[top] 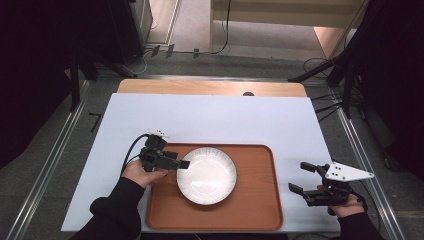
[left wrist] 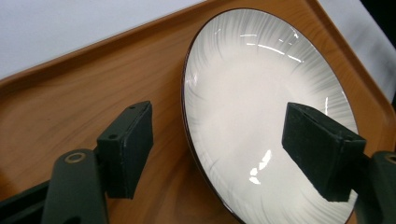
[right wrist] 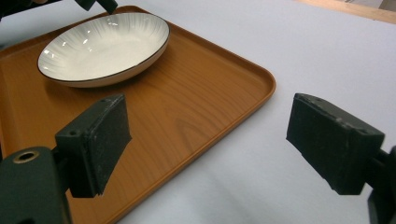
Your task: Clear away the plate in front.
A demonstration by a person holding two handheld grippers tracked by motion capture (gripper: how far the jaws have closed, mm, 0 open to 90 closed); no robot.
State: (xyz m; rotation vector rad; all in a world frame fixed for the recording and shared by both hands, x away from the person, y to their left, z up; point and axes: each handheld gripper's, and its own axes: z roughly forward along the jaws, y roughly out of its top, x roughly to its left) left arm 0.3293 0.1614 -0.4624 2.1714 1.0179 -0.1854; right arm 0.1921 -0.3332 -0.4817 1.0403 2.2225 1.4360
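i see the white plate (top: 206, 175) sitting on the wood tray (top: 260, 205), left-centre. left gripper (left wrist: 217, 149) is open, jaws straddling the plate's left rim, prob not touching. right gripper (top: 301, 177) is open over the white table (top: 210, 120), just right of the tray.

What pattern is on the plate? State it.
White plate with faint grey radial streaks and a thin dark rim, clearest in the right gripper view.

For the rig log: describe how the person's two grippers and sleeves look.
Both grippers are black with two blocky, rectangular jaw pads. The left gripper trails a black cable and has a small white part on top. The right gripper carries a light grey three-cornered plate with dark dots. Both sleeves are black.
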